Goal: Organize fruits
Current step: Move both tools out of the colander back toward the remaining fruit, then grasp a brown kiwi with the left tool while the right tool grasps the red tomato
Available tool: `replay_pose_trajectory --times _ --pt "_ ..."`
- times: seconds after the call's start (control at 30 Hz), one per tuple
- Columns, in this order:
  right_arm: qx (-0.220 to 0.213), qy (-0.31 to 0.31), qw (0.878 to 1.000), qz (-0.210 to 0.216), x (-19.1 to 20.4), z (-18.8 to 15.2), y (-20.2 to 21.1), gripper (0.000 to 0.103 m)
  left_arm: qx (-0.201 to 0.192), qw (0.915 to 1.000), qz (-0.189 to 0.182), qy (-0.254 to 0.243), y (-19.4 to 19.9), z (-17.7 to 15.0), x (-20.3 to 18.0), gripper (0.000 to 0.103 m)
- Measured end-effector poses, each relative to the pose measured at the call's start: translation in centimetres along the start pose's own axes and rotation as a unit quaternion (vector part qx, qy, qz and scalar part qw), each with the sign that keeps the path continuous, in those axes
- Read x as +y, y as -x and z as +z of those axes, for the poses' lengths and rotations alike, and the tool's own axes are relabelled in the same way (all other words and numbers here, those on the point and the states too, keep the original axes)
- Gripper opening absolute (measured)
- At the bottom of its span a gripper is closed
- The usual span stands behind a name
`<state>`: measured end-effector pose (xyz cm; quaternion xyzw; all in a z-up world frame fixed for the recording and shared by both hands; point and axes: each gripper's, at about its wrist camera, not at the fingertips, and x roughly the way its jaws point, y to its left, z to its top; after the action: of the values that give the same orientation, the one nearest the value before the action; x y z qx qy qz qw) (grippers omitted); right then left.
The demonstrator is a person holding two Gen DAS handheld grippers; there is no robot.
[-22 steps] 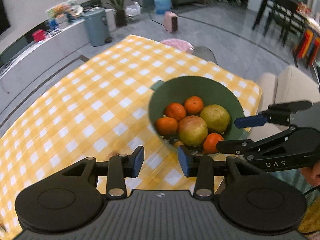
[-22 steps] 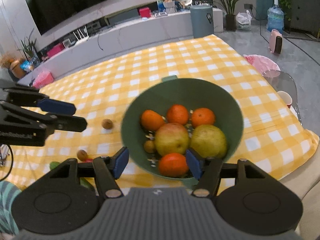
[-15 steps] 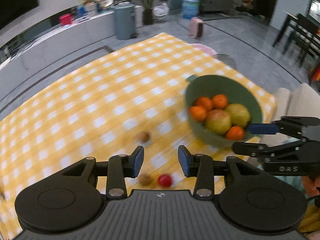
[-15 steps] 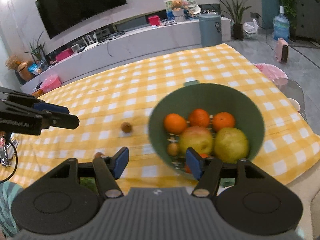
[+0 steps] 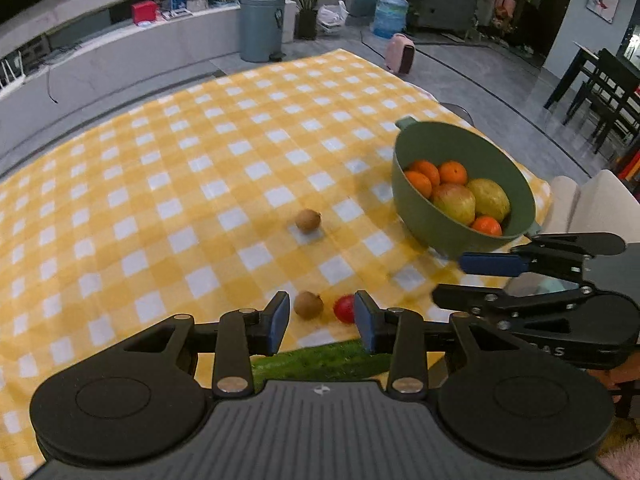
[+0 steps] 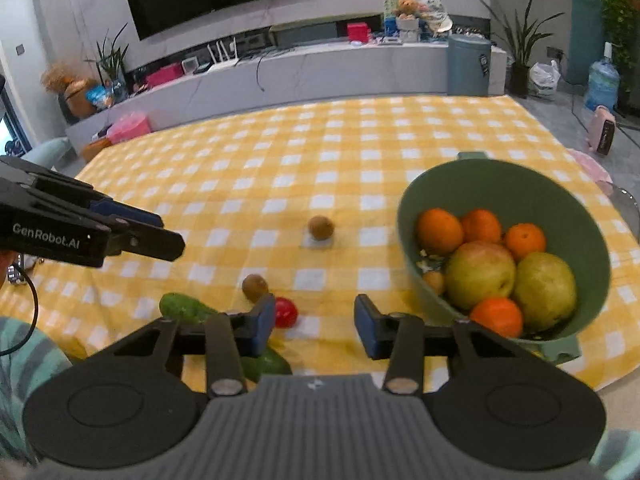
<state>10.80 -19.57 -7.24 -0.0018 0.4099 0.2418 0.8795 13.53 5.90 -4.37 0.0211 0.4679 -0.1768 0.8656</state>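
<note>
Checked tablecloth [image 6: 224, 184]: we are seeing wide bare cloth toward far edge. Green bowl [image 6: 516, 184] sitting near right edge, holding oranges [image 6: 438, 230] and pears [image 6: 480, 274]. Left gripper [image 5: 321, 317], right gripper [image 6: 315, 325]: both hovering empty, jaws narrowly parted, just been closing. Cucumber [image 6: 186, 307], two kiwis [image 6: 321, 227], red tomato [image 6: 286, 312] lying loose by near edge.

Black hand-held gripper [image 6: 316, 322] with blue pads [image 6: 366, 326], "GenRobot.AI" lettering; teal striped sleeve [image 6: 24, 364].
</note>
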Motion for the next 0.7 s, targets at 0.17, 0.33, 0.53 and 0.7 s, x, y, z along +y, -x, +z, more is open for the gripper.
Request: replay_pose_trajectory --times 0.17,0.33,0.53,0.7 --pt "0.021 0.009 1.000 0.009 1.0 0.0 -1.9 0.032 0.017 0.9998 -0.004 0.007 -1.8 -0.6 0.6 0.037" --pt "0.035 0.018 0.999 0.018 1.4 0.0 -3.6 0.032 0.028 0.9995 -0.011 0.010 -3.2 -0.9 0.9 0.034" --pt "0.053 0.035 0.998 0.028 1.9 0.3 -6.2 0.032 0.044 0.9987 -0.017 0.019 -5.2 -1.0 1.5 0.033" --pt "0.065 0.050 0.996 0.026 2.2 0.3 -7.7 0.032 0.053 0.9981 -0.020 0.023 -6.5 -0.8 1.9 0.033"
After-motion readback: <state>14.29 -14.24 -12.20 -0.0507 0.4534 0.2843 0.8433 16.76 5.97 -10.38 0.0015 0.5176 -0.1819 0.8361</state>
